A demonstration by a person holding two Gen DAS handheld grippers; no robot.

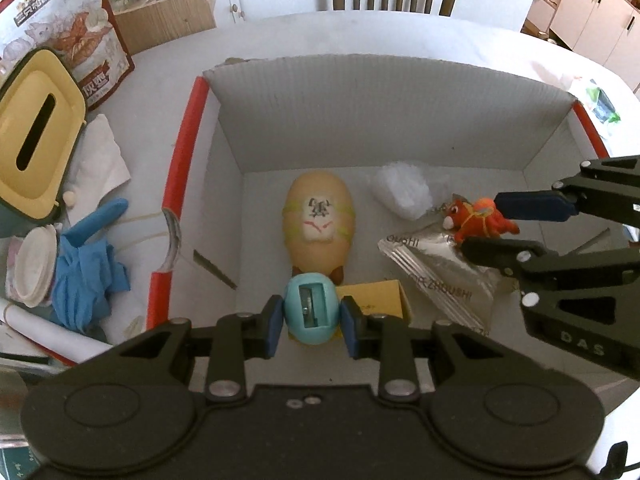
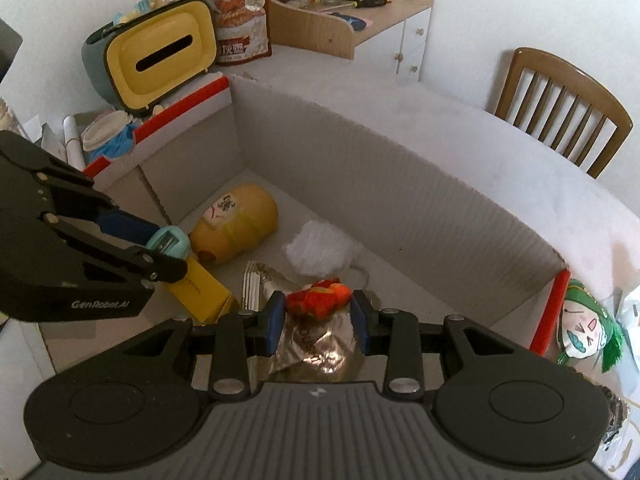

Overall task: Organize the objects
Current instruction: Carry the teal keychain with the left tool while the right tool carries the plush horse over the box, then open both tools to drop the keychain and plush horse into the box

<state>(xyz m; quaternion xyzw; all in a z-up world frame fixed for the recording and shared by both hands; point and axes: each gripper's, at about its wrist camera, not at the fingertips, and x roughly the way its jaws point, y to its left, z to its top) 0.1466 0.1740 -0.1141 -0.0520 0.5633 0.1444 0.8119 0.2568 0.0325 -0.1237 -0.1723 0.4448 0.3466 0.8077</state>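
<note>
A white cardboard box (image 1: pixel 188 140) with red edges lies open on the table. My left gripper (image 1: pixel 310 320) is shut on a teal pencil sharpener (image 1: pixel 310 308), low inside the box over a yellow carton (image 1: pixel 376 302). In the right wrist view the left gripper (image 2: pixel 170 244) comes in from the left with the sharpener (image 2: pixel 168 242). My right gripper (image 2: pixel 318 316) is shut on a small orange plush toy (image 2: pixel 318 300) just above a silver foil packet (image 2: pixel 320 348). From the left wrist camera, the right gripper (image 1: pixel 492 224) holds that toy (image 1: pixel 476 216) at the box's right side.
In the box lie a tan egg-shaped toy (image 1: pixel 318 224) with a drawn face and a white fluffy wad (image 1: pixel 402 194). Left of the box are a yellow-lidded tissue box (image 1: pixel 36 136), a snack bag (image 1: pixel 80 32) and blue gloves (image 1: pixel 88 264). A green-haired doll (image 2: pixel 588 332) lies outside the right wall; a chair (image 2: pixel 560 112) stands behind.
</note>
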